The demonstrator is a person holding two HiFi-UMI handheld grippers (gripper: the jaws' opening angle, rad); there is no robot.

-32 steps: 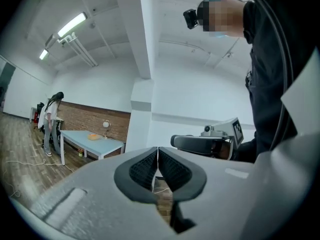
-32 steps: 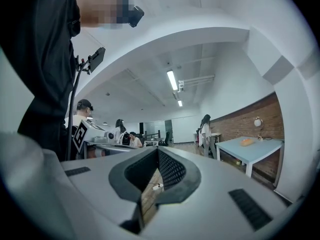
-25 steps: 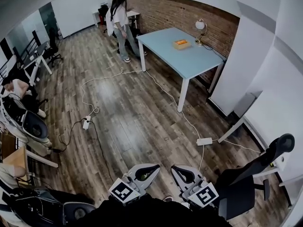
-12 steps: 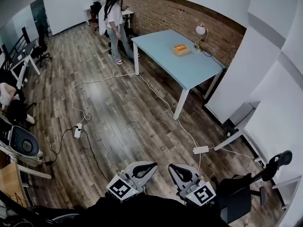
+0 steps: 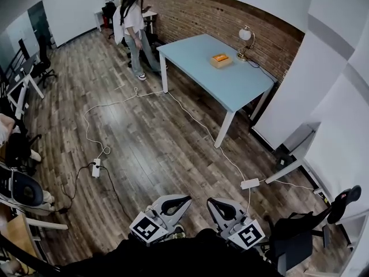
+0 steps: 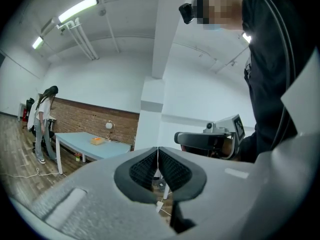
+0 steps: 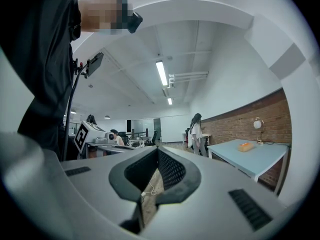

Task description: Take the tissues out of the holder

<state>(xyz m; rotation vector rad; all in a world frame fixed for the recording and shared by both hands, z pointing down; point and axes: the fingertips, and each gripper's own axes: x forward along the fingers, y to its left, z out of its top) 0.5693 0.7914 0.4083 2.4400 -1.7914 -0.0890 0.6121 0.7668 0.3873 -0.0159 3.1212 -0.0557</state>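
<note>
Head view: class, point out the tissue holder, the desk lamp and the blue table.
tissue holder [image 5: 221, 59], head view, its orange top.
desk lamp [image 5: 246, 33], head view, its round shade.
blue table [image 5: 230, 85], head view, bare tabletop.

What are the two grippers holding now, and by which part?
Nothing. The left gripper and the right gripper are both shut, with nothing between their jaws.

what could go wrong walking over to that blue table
The white cable and its plug block lie across the floor before the table: a trip hazard.
The tissue holder sits near the desk lamp, so a reach might knock it.
A person stands by the table's far corner and may step into the way.
</note>
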